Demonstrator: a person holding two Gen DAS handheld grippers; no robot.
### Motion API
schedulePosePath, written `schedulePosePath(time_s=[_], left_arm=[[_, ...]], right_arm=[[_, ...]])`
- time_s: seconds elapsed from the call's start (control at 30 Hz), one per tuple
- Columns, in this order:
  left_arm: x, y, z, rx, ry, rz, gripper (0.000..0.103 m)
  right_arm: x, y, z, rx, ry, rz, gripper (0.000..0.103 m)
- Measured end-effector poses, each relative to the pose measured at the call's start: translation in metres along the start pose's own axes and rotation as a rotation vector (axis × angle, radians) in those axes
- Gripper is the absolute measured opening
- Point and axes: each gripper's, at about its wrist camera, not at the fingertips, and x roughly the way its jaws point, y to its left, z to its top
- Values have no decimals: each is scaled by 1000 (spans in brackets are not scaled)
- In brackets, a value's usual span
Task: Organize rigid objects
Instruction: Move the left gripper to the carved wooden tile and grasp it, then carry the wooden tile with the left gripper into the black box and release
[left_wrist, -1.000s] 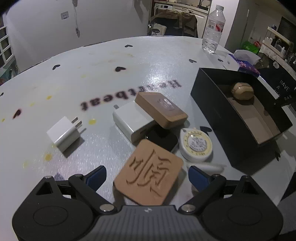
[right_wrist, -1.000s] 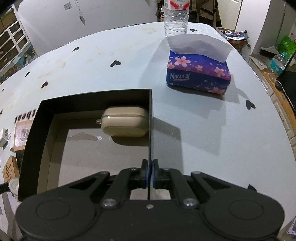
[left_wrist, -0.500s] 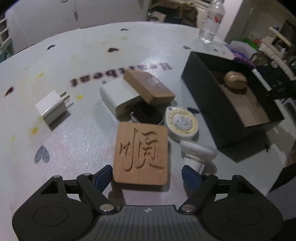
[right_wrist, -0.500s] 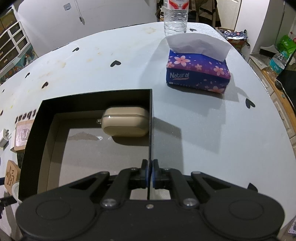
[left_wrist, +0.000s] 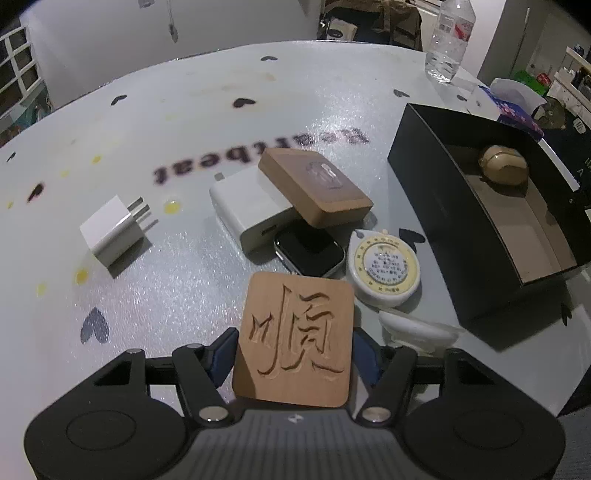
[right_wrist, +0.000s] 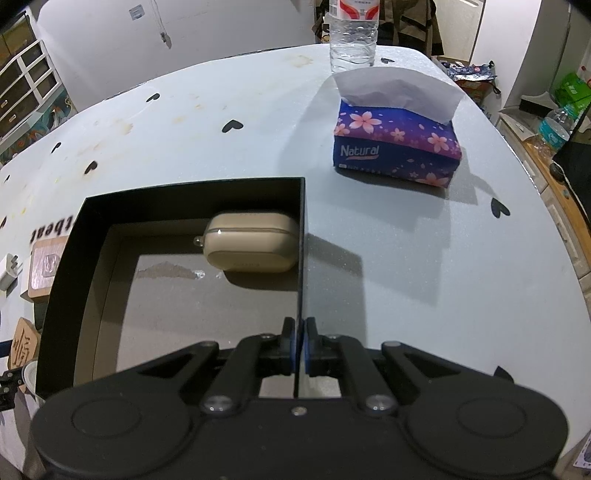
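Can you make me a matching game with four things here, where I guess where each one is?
Things:
1. carved wooden tile
2. beige earbud case
3. water bottle
4. black box wall

Places:
A. inside the black box
B. pinched by the right gripper
C. far table edge
D. between the left gripper fingers

Pairs: 1-D, 2-A, 3-C, 4-B

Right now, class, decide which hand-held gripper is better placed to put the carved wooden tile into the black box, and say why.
Left. The left hand-held gripper has just been closing around the carved wooden tile, pads at its sides. The right hand-held gripper is shut on the black box wall, steadying it.
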Motion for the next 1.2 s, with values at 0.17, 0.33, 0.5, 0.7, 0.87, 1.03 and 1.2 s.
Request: schedulePosePath(time_s=[0.17,0.33,0.5,0.7,0.87,1.03,1.2], left_arm=[[-13,3,1,-68,1,36,65],[-51,-3,25,-157,-77,-31,65],[-67,-34,60,-153,-150,-69,65],[-50,-80,101,-151,-146,-140,65],[-18,-117,120,-157,-91,-156,65],[13,-145,130,-168,-38,-152,65],[39,-153,130,-212,9,-87,65]], right_arm=[[0,0,0,-1,0,-2,5],[0,2,0,-3,-1,-8,5],[0,1,0,-3,0,-7,4],[0,1,0,3,3,-8,4],[1,1,1,0,8,-10,4],[1,0,2,4,10,-8,4],[2,2,1,-3,10,-13,4]])
